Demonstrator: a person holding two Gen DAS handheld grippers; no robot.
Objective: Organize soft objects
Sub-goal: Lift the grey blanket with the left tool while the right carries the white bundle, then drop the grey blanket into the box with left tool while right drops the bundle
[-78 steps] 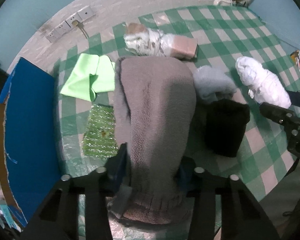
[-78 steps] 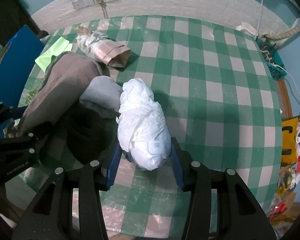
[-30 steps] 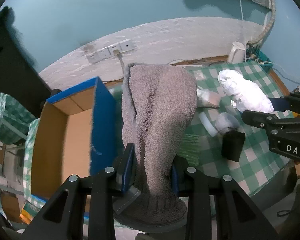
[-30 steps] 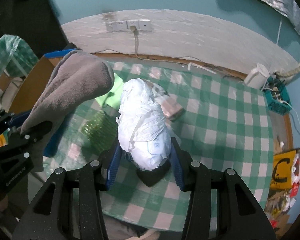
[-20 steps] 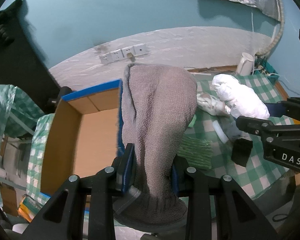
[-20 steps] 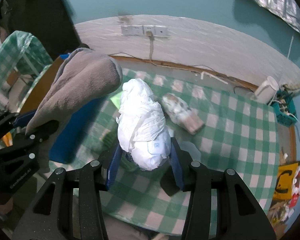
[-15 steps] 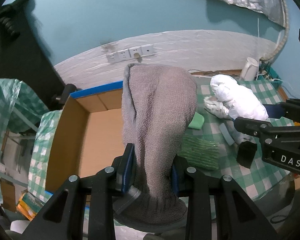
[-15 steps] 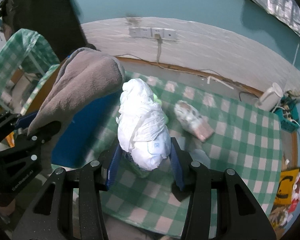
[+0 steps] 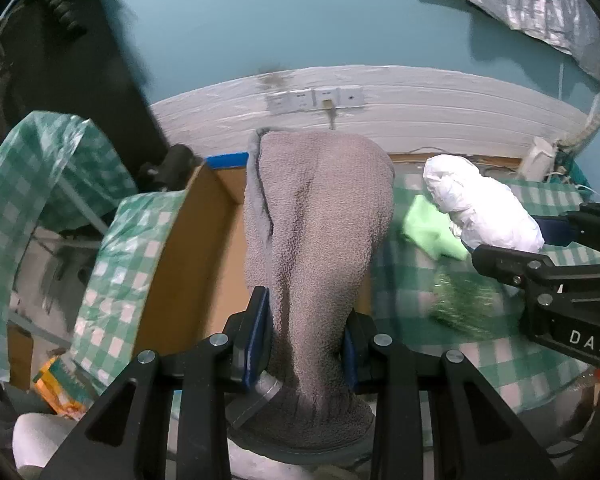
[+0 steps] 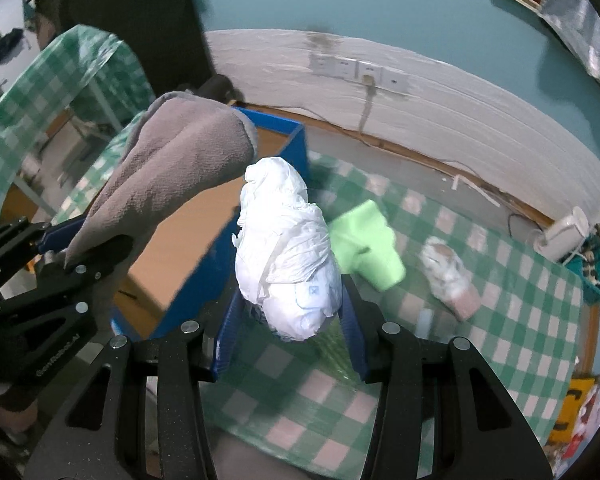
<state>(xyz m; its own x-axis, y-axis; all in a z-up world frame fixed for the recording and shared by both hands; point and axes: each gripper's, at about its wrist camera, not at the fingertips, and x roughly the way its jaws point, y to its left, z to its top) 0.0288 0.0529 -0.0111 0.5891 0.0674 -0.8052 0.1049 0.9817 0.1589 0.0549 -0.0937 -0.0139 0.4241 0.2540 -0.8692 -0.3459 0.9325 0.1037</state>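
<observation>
My left gripper [image 9: 305,336] is shut on a grey fleece cloth [image 9: 320,216], held in the air over the open cardboard box [image 9: 204,264] with blue outer walls. My right gripper [image 10: 290,320] is shut on a white crumpled bundle [image 10: 286,252], which hangs above the table beside the box's blue wall [image 10: 204,292]. In the right wrist view the grey cloth [image 10: 176,168] and the left gripper [image 10: 48,252] show at the left. In the left wrist view the white bundle [image 9: 480,204] and the right gripper [image 9: 540,248] show at the right.
On the green checked table [image 10: 500,292] lie a light green cloth [image 10: 370,248], a wrapped pinkish packet [image 10: 452,276] and a shiny green bag [image 9: 460,304]. A socket strip [image 10: 360,70] sits on the white wall behind. Another checked cover [image 9: 24,184] hangs at the left.
Both grippers have carried their loads to the left, from over the table towards the box. The box's inside now lies under the grey cloth, and the white bundle has neared the blue wall.
</observation>
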